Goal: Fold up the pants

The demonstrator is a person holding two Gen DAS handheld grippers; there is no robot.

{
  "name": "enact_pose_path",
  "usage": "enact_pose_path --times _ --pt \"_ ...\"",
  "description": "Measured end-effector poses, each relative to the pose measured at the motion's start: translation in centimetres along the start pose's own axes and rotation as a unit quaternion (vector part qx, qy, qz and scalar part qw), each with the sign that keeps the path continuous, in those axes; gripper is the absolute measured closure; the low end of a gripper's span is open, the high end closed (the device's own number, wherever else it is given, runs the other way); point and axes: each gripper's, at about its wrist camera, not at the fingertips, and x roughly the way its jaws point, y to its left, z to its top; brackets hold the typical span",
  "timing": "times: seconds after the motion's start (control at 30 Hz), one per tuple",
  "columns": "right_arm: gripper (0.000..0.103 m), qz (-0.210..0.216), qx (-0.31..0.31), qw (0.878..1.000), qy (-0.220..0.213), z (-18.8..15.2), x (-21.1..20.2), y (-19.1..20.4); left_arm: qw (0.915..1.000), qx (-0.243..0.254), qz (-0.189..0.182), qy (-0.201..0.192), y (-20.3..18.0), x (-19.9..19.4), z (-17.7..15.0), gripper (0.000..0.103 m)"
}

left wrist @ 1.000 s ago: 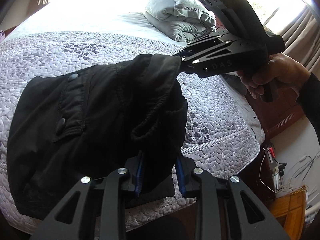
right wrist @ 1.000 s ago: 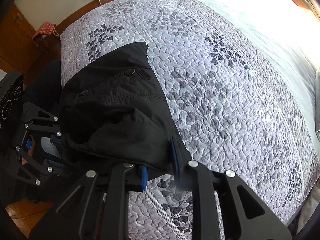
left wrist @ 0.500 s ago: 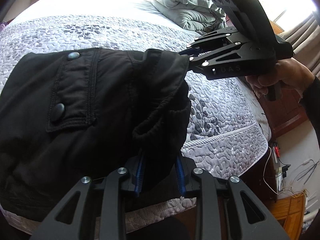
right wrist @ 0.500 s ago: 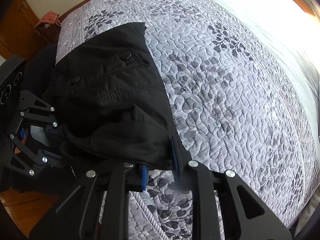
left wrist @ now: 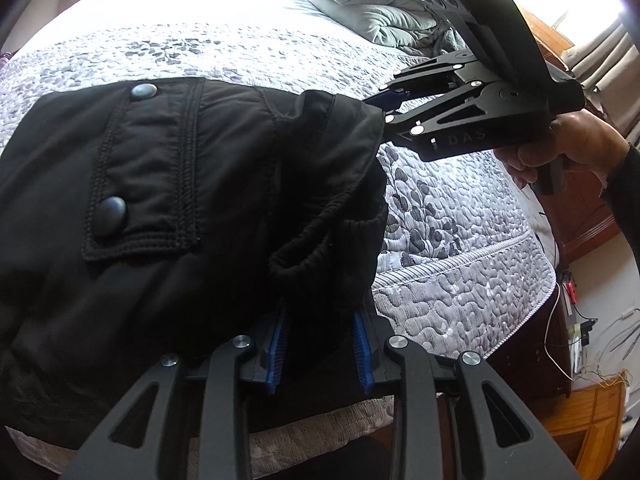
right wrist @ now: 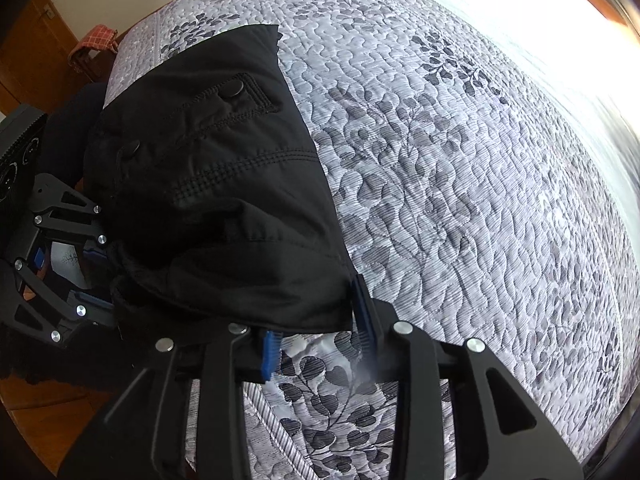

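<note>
pants: black snap-pocket fabric pants (left wrist: 168, 208) folded on grey quilted leaf-print bedspread (right wrist: 460, 168), near bed edge
left gripper (left wrist: 320, 344): blue pads clamped on bunched waistband
right gripper (right wrist: 316, 328): jaws just been opening, pants corner between, pads seem slack
left view only: grey folded duvet (left wrist: 376, 12), hand (left wrist: 568, 148)
right view only: plaid cloth (right wrist: 94, 42)

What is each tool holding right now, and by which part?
The left tool pinches the black pants at a bunched edge. The right tool has just been opening its jaws; the pants' corner sits between them, unclamped.
</note>
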Motion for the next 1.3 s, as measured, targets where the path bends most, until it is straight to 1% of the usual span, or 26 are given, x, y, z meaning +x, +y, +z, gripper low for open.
enact_pose_path --times 0.1,0.2,0.27,0.33,0.43,0.5,0.53,0.6,0.7,0.77,0.8,0.83,0.87,0.93,0.97,1.03,1.1,1.13,1.17,1.2,1.23,1.3 --pt "0.070 0.002 0.010 1.000 -0.003 -0.4 0.2 -0.2 1.0000 0.004 0.005 0.001 -0.2 0.1 0.0 0.074" --pt "0.070 -0.001 0.021 1.000 -0.007 -0.7 0.4 -0.5 1.0000 0.003 0.005 0.002 -0.2 0.2 0.1 0.071" --pt "0.067 -0.004 0.030 0.999 -0.012 -0.8 0.4 -0.7 1.0000 0.003 0.005 0.003 -0.2 0.1 0.1 0.070" --pt "0.066 -0.005 0.040 0.999 -0.017 -1.0 0.4 -0.8 1.0000 0.003 0.004 0.004 -0.3 0.1 0.2 0.068" --pt "0.059 -0.020 0.058 0.998 -0.021 -1.2 0.3 -1.0 1.0000 0.003 -0.001 0.005 -0.3 0.0 0.2 0.064" --pt "0.058 -0.026 0.077 0.996 -0.026 -1.4 0.1 -1.2 1.0000 0.003 -0.004 0.004 -0.3 -0.2 0.2 0.064" --pt "0.056 -0.032 0.086 0.995 -0.026 -1.5 0.2 -1.1 1.0000 0.004 -0.005 0.004 -0.4 -0.2 0.2 0.063" --pt "0.056 -0.044 0.095 0.994 -0.020 -1.8 0.3 -1.0 0.9999 0.005 -0.012 0.006 -0.3 -0.4 0.1 0.061" --pt "0.054 -0.049 0.109 0.993 -0.021 -2.7 -0.2 -0.8 0.9997 0.011 -0.019 0.008 -0.1 -0.8 -0.2 0.060" --pt "0.054 -0.061 0.135 0.989 -0.021 -3.3 -0.8 -1.4 0.9995 0.019 -0.020 0.013 -0.2 -0.7 -0.5 0.055" --pt "0.054 -0.064 0.152 0.986 -0.024 -3.6 -1.3 -1.7 0.9993 0.023 -0.022 0.017 -0.2 -0.5 -0.5 0.053" --pt "0.053 -0.071 0.171 0.982 -0.027 -3.9 -1.8 -2.1 0.9990 0.029 -0.027 0.019 -0.3 -0.5 -0.5 0.049" --pt "0.053 -0.072 0.189 0.979 -0.030 -4.2 -2.3 -2.4 0.9988 0.032 -0.031 0.018 -0.3 -0.5 -0.6 0.047" --pt "0.053 -0.073 0.228 0.970 -0.043 -4.8 -3.6 -3.0 0.9980 0.028 -0.055 0.015 -0.1 -1.1 -0.6 0.044" --pt "0.052 -0.063 0.248 0.965 -0.060 -5.0 -4.3 -3.1 0.9975 0.027 -0.065 0.012 0.1 -1.5 -0.8 0.042" --pt "0.052 -0.026 0.277 0.955 -0.102 -4.9 -5.4 -2.9 0.9968 0.020 -0.077 0.008 0.7 -2.3 -1.0 0.040" --pt "0.059 0.013 0.290 0.948 -0.128 -4.4 -5.1 -2.5 0.9955 0.002 -0.094 0.004 1.7 -3.2 -1.2 0.036" --pt "0.068 0.029 0.296 0.945 -0.135 -4.0 -4.6 -2.3 0.9951 -0.006 -0.099 0.000 2.2 -3.8 -1.3 0.034" --pt "0.076 0.041 0.299 0.943 -0.141 -3.6 -4.1 -2.2 0.9945 -0.010 -0.104 -0.004 2.8 -4.4 -1.3 0.033" --pt "0.078 0.050 0.299 0.942 -0.142 -3.3 -3.4 -1.9 0.9942 -0.012 -0.107 -0.009 3.2 -5.0 -1.3 0.033" --pt "0.079 0.055 0.301 0.942 -0.140 -3.2 -2.6 -1.7 0.9941 -0.014 -0.106 -0.016 3.8 -5.7 -1.3 0.031" --pt "0.079 0.051 0.306 0.944 -0.114 -3.2 -0.6 -1.5 0.9944 -0.019 -0.098 -0.035 5.1 -7.1 -1.3 0.024"
